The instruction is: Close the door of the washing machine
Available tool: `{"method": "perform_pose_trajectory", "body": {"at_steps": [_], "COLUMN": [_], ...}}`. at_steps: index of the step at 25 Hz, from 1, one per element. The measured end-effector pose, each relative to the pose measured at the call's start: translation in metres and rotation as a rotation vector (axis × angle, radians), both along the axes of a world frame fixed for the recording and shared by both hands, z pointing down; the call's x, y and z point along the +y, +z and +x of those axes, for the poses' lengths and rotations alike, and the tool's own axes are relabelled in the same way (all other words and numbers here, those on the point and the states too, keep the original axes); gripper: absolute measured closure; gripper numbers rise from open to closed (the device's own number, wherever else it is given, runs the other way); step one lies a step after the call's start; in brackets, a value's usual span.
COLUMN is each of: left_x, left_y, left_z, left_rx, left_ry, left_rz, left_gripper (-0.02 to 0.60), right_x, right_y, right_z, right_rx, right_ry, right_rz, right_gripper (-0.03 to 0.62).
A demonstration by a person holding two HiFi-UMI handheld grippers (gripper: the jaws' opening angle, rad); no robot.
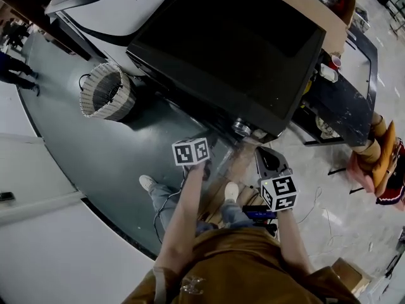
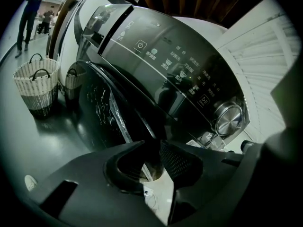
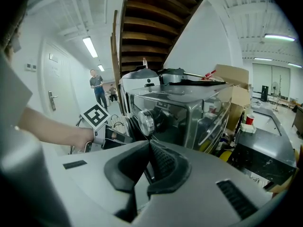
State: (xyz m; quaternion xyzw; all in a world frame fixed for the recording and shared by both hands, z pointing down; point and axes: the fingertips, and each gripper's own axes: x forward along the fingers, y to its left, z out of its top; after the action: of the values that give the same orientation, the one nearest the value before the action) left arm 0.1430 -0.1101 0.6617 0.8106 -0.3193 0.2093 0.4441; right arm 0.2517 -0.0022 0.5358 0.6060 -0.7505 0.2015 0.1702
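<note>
The dark washing machine [image 1: 234, 43] stands just ahead of me; its control panel [image 2: 175, 70] and silver dial [image 2: 228, 119] fill the left gripper view. Its dark round door [image 2: 102, 110] stands ajar, swung out from the front, and shows as a glossy edge [image 1: 223, 160] in the head view. My left gripper [image 2: 154, 143] is right at the door's edge with a narrow gap between its jaws; whether they touch the door is unclear. The left gripper [image 1: 204, 168] sits under its marker cube. My right gripper [image 3: 149, 143] hangs to the right near the machine's corner [image 3: 175, 112], tips together, holding nothing; it appears again [image 1: 271, 159] in the head view.
A wicker basket [image 1: 107, 92] stands on the floor left of the machine, with a smaller one [image 2: 73, 79] beside it. A white machine [image 1: 114, 5] is behind. A black table [image 1: 342, 106] with a red cup [image 1: 335, 61] is at right. People [image 3: 97, 86] stand far off.
</note>
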Motion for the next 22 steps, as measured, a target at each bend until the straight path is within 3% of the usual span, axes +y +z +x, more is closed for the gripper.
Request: {"method": "perform_pose_trajectory", "body": {"at_steps": [5, 7, 14, 22], "left_x": [0.005, 0.008, 0.012, 0.013], "left_y": [-0.003, -0.007, -0.035, -0.119], "left_z": [0.000, 0.001, -0.021, -0.054], "left_rx": [-0.057, -0.064, -0.110, -0.048], "left_ry": [0.032, 0.047, 0.012, -0.068], "left_rz": [0.034, 0.056, 0.206, 0.441], "left_gripper": [0.447, 0.410, 0.394, 0.549], "right_x": [-0.001, -0.001, -0.004, -0.011], "right_y": [-0.013, -0.018, -0.031, -0.056], "right_z": [-0.011, -0.014, -0.020, -0.038], "right_rx": [0.000, 0.002, 0.009, 0.049], "right_ry": [-0.012, -0.015, -0.016, -0.051], "right_rz": [0.039, 0.052, 0.095, 0.169], "right_gripper": [0.582, 0.582, 0.582, 0.582]}}
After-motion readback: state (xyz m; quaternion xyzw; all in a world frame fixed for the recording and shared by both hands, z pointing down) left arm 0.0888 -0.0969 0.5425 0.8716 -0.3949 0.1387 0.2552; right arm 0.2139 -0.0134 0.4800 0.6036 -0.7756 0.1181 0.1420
